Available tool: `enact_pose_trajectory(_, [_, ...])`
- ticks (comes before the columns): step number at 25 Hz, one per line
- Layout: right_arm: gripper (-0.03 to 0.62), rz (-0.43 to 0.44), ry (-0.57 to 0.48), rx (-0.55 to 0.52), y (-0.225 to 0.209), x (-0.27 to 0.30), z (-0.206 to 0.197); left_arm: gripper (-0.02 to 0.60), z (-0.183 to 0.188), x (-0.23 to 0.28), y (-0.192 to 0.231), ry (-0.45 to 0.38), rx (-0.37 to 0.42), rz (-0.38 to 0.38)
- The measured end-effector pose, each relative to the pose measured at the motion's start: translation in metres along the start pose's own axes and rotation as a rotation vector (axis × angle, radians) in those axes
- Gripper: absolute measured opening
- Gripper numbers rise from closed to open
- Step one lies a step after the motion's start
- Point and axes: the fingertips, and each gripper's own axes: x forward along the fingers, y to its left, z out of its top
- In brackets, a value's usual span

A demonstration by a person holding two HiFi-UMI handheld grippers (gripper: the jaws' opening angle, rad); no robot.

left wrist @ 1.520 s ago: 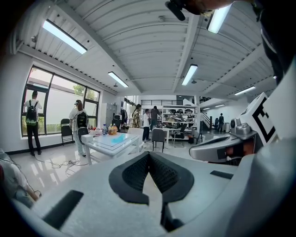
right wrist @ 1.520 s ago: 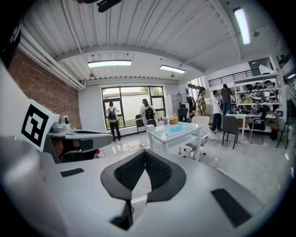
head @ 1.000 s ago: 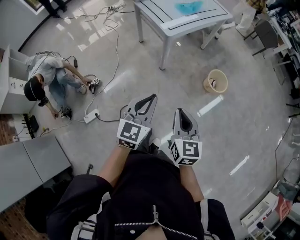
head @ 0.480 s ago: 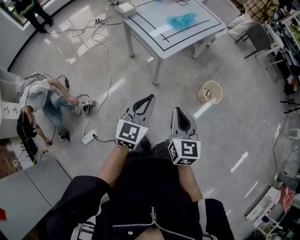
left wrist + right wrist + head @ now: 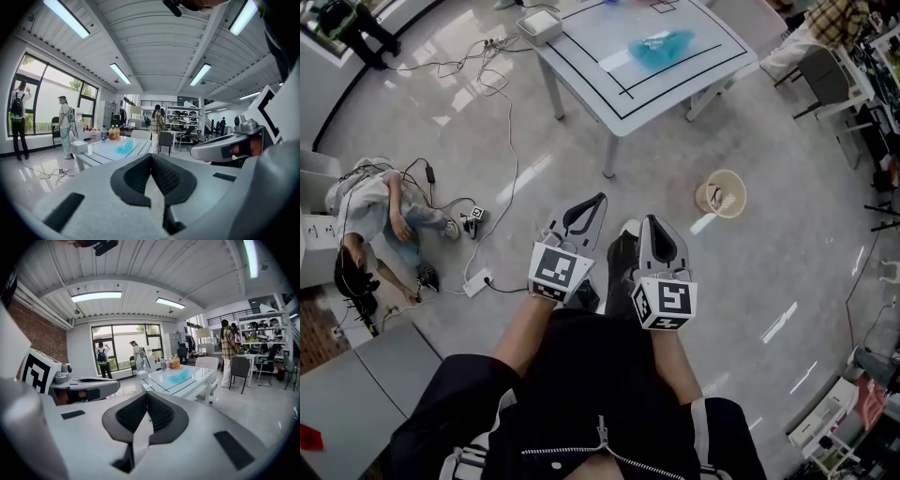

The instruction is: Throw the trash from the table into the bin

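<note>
Trash [image 5: 661, 47], blue and crumpled, lying on desk [image 5: 581, 66] inside the black-lined rectangle, toward the far edge in head view. Well apart from both grippers.

Left gripper [image 5: 598, 199] and right gripper [image 5: 657, 221] side by side in front of the body, over bare floor, both aimed toward the desk. Left jaws pressed together, pads meeting, nothing between. Right jaws likewise closed tight, empty.

Bin [image 5: 701, 195] on floor, round and tan, right of the desk and beyond the right gripper, something white inside. Not touching desk.

White box [image 5: 540, 25] on the desk's left corner. Bottles [image 5: 171, 363] at the desk's far end in right gripper view.

Seated person [image 5: 375, 211] on floor at left, among cables [image 5: 502, 122], with power strip [image 5: 477, 282] nearby. Two people [image 5: 101, 359] by the window, another standing person [image 5: 228, 352] near a chair [image 5: 239, 367] on the right.
</note>
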Motion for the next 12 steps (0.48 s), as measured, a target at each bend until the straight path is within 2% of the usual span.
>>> enact_pose_trajectory(4, [0.009,0.028,-0.007,0.022,-0.030,0.042,0.012,0.006,0.006,0.046,0.013,0.009,0.013,0.014])
enact_pose_trajectory(12, [0.009,0.109,-0.004,0.015,-0.107,0.114,0.061,0.006,0.049,0.149,0.044,0.027,-0.020,0.113])
